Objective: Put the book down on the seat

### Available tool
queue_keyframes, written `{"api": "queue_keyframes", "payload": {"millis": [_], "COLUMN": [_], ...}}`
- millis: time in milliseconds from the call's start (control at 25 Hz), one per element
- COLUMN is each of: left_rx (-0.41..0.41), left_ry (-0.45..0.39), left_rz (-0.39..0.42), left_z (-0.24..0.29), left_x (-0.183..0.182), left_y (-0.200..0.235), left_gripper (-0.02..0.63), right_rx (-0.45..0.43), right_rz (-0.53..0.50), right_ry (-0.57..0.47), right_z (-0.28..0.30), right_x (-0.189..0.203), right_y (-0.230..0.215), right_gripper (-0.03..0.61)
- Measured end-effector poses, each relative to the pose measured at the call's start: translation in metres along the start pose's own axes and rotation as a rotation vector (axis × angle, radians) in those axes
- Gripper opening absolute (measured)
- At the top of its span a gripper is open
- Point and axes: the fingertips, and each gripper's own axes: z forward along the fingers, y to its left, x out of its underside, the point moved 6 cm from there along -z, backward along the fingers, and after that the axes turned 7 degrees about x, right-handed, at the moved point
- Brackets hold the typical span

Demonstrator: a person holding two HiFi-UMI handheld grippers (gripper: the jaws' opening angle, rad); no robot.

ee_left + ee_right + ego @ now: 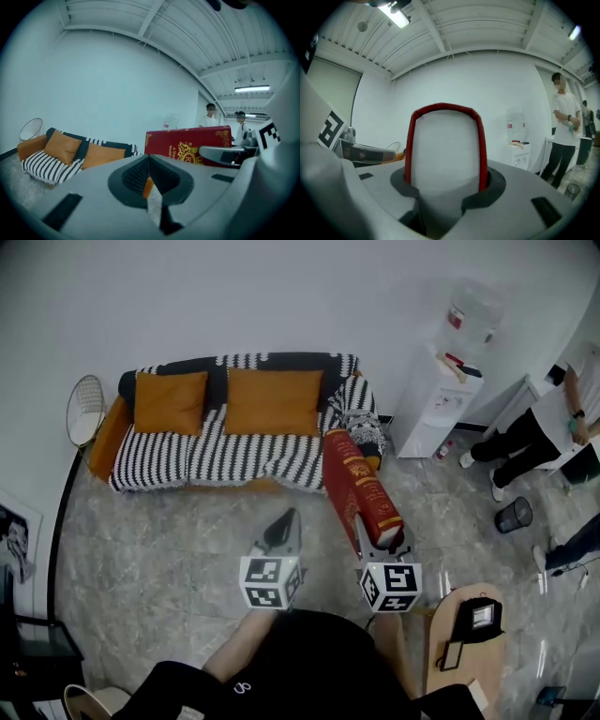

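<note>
A thick red book (361,488) with gold lettering stands on edge in the air, tilted, in front of the sofa's right end. My right gripper (380,538) is shut on its near end. In the right gripper view the book's white page edge (445,150) fills the space between the jaws, with the red covers pressed against either pad. My left gripper (281,526) hangs to the left of the book with its jaws together and nothing in them; its pads (140,176) meet in the left gripper view, where the book (187,143) shows to the right. The sofa seat (234,460) has a black-and-white striped cover and two orange cushions (272,401).
A white water dispenser (436,399) stands right of the sofa and a wire side table (86,409) stands left of it. A black bin (514,515) and standing people (544,427) are at the far right. A small wooden table (469,652) with devices is at my right.
</note>
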Motion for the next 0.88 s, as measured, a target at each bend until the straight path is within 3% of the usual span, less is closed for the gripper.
{"api": "queue_keyframes", "payload": {"millis": [240,520,880], "left_rx": [-0.032,-0.036,-0.009], "left_ry": [-0.020,-0.026,0.013], "left_rz": [-0.045,-0.021,-0.008], "left_z": [-0.002,0.012,0.085], "left_x": [0.012,0.005,0.003], "left_y": [-0.006,-0.008,0.038], "left_gripper": [0.012,0.012,0.014], "right_rx": [-0.019,-0.019,0.027], "right_rz": [-0.036,-0.024,0.010], "right_ry": [0.016,0.002,0.045], "right_z": [-0.008,0.004,0.087], "right_x": [0.008,0.007,0.024], "right_y": [-0.012,-0.024,-0.041], "right_gripper": [0.225,0.225,0.225]}}
